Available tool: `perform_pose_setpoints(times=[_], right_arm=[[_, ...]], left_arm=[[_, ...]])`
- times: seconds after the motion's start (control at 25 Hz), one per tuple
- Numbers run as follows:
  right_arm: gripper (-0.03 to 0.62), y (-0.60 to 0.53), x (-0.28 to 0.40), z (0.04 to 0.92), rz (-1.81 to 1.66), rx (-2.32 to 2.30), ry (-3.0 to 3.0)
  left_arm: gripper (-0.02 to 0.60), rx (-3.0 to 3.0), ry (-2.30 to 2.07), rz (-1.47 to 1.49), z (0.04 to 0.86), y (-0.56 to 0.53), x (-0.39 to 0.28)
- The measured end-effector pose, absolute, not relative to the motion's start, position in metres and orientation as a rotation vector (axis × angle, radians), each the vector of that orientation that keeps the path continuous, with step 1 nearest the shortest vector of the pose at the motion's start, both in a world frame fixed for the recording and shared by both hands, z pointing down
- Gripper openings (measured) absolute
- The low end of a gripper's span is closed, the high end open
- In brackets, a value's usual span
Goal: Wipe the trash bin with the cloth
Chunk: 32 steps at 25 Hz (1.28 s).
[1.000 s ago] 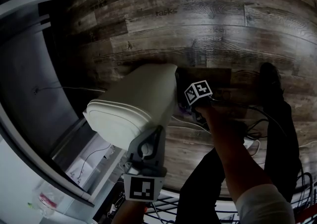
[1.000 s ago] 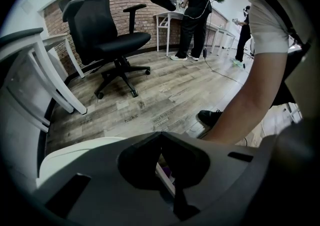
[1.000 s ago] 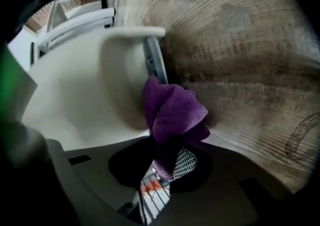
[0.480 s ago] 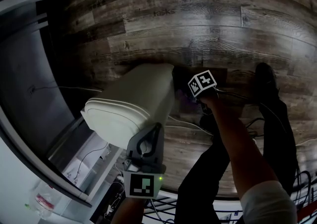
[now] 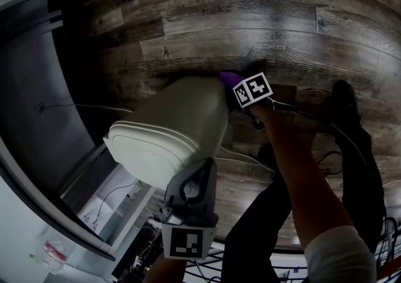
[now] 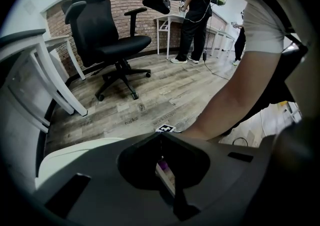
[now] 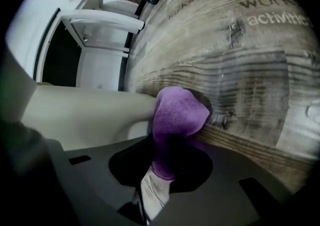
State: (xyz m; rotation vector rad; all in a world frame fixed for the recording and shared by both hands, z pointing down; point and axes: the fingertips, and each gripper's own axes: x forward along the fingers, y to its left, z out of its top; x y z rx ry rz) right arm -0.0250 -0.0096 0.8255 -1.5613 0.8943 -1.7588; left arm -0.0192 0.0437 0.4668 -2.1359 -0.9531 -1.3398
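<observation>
Office chair (image 6: 107, 40) is noted beyond clenched left tongs (image 6: 161, 136). Trash bin (image 5: 182, 125) is tipped lengthwise toward right tongs (image 7: 159, 170), where cloth (image 7: 177, 115) is clamped.

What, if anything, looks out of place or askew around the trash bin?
The trash bin is not upright: it leans steeply, lid end by the left gripper, while the right gripper holds the purple cloth at its far end.

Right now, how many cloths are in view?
1. The purple cloth is in the right gripper, at the trash bin's far end. Others may be hidden.
</observation>
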Motion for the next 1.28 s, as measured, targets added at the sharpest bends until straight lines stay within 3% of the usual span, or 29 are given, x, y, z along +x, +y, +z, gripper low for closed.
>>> perform_pose_setpoints(times=[0.76,1.28], right_arm=[[0.083,-0.037,-0.212,0.782,-2.097,-1.223,1.221],[0.083,0.09,-0.164,0.67,-2.243,-1.435,1.345]], left_arm=[[0.005,-2.231,-0.888,-1.299,0.471,0.042,-0.013],[0.005,-2.424,-0.755,-1.543,0.471,0.041,-0.028]])
